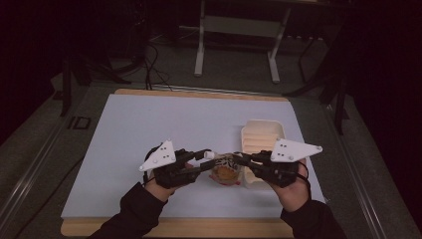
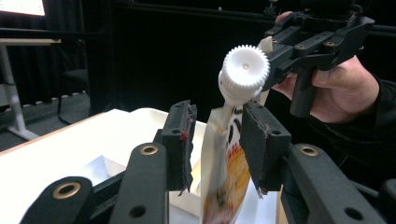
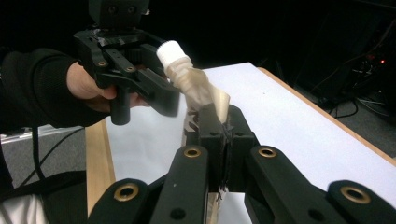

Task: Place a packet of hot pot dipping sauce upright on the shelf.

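High view: cream tray (image 1: 262,133) just behind pouch (image 1: 225,172).

From where I stand no word, number or brand can be made out: the pouch (image 2: 223,186) carries red, orange and black printing too blurred to read, and the floor plate (image 1: 78,123) left of the surface bears an unclear mark.
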Demonstrator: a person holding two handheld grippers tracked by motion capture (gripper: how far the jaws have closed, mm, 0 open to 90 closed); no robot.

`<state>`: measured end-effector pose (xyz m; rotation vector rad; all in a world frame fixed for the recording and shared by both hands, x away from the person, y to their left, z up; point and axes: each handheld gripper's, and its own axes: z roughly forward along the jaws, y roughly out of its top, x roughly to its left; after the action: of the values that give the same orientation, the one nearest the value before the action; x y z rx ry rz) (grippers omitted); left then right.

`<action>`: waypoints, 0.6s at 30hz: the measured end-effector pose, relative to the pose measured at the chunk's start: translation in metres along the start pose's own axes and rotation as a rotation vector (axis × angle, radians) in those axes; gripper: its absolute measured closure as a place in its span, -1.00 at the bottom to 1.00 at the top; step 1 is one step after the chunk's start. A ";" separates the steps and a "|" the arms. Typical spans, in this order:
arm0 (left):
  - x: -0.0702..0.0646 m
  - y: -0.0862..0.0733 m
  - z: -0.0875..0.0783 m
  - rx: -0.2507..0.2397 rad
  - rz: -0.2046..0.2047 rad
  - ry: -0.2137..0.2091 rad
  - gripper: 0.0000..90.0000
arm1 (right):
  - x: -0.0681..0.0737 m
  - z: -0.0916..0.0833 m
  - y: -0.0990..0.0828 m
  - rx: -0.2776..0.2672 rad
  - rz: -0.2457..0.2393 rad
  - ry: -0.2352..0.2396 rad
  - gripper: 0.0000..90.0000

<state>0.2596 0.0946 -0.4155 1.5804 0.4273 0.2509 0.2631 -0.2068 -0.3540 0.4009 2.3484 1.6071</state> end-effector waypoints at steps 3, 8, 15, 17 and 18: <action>0.001 0.001 -0.005 -0.004 0.004 0.007 0.15 | -0.002 -0.003 0.001 -0.008 0.006 -0.002 0.97; 0.004 0.001 -0.015 -0.007 0.002 0.036 -0.07 | -0.009 -0.014 0.006 -0.030 0.000 -0.015 0.97; 0.004 -0.004 -0.020 0.055 -0.039 0.068 -0.71 | -0.021 -0.030 0.013 -0.061 -0.005 -0.035 0.97; 0.005 -0.006 -0.019 0.085 -0.063 0.089 -0.93 | -0.023 -0.035 0.014 -0.068 -0.005 -0.043 0.97; 0.005 -0.008 -0.019 0.103 -0.073 0.096 -0.93 | -0.023 -0.035 0.014 -0.068 -0.005 -0.043 0.97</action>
<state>0.2557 0.1138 -0.4227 1.6545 0.5791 0.2531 0.2731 -0.2408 -0.3277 0.4100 2.2551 1.6542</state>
